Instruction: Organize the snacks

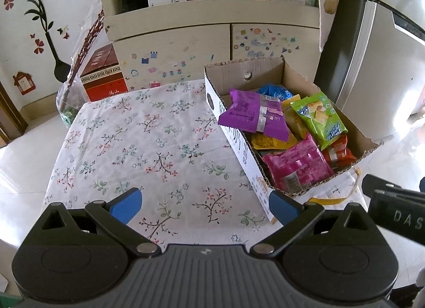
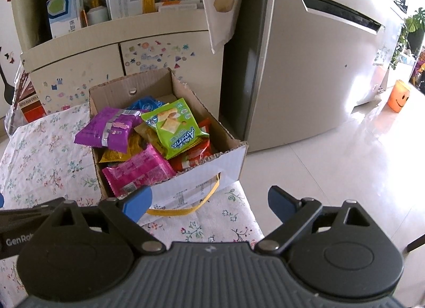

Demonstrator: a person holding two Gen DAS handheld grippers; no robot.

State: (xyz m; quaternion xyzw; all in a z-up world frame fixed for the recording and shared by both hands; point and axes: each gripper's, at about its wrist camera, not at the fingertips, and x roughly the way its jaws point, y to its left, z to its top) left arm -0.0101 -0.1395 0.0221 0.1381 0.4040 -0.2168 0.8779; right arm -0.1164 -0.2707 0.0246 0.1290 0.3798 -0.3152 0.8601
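The left gripper [image 1: 204, 205] sat nearest the lens, its 2 blue fingers spread wide apart and holding nothing, poised over the floral tablecloth [image 1: 148, 143] just beside the near corner of the cardboard box [image 1: 239, 146]. The right gripper [image 2: 209, 203] was likewise spread wide and empty, in front of the box's near white wall, above the yellow strap [image 2: 186, 209] that looped out from under that wall.

The box stood open on the right part of the cloth, filled with snack packets. A purple packet [image 1: 255, 114] lay tilted over the box's left rim, partly hanging outside it. A green packet [image 1: 320, 118] lay on top of the heap towards the box's right side. A pink packet [image 1: 296, 165] lay at the box's near end, with a red packet [image 1: 338, 152] beside it against the right wall. A yellow packet [image 1: 271, 142] showed underneath the purple one, and a blue packet [image 1: 275, 92] lay at the box's far end.

Behind the box stood a pale cabinet [image 1: 172, 42] covered with small stickers, and to the box's right a silver fridge [image 2: 305, 68]. Left of the box, beyond the cloth's far edge, sat a red carton [image 1: 102, 74].
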